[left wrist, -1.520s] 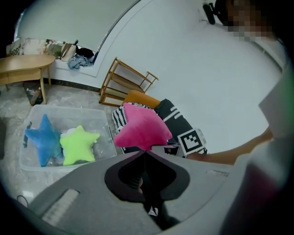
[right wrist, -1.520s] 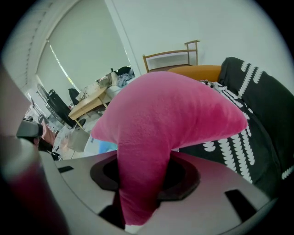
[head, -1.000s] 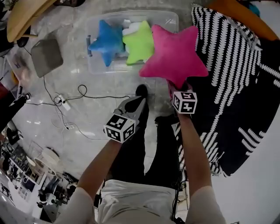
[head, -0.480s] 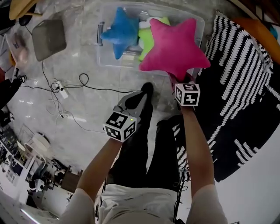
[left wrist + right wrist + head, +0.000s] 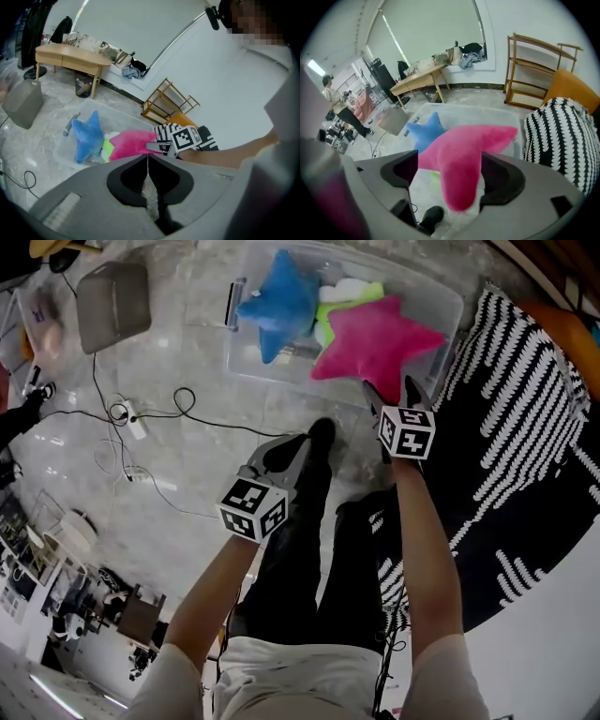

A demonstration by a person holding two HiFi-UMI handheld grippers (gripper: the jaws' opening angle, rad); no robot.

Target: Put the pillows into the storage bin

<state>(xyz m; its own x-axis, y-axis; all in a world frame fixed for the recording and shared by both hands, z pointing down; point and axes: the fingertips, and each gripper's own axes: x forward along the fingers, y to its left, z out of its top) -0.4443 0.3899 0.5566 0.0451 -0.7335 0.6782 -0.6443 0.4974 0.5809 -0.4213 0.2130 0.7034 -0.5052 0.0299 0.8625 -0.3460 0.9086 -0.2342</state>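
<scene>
Pink pillow (image 5: pixel 375 338) lowered into bin (image 5: pixel 272 376), loose in just-opened right hand-held gripper (image 5: pixel 392 390); left hand-held gripper (image 5: pixel 295 448) closed.

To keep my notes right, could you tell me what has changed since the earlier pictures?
The pink pillow has gone forward and down into the bin, onto the green pillow. The right gripper has just been opening its jaws; one pillow point lies loose between them. The blue pillow stayed put; the left gripper stayed shut and empty.
</scene>
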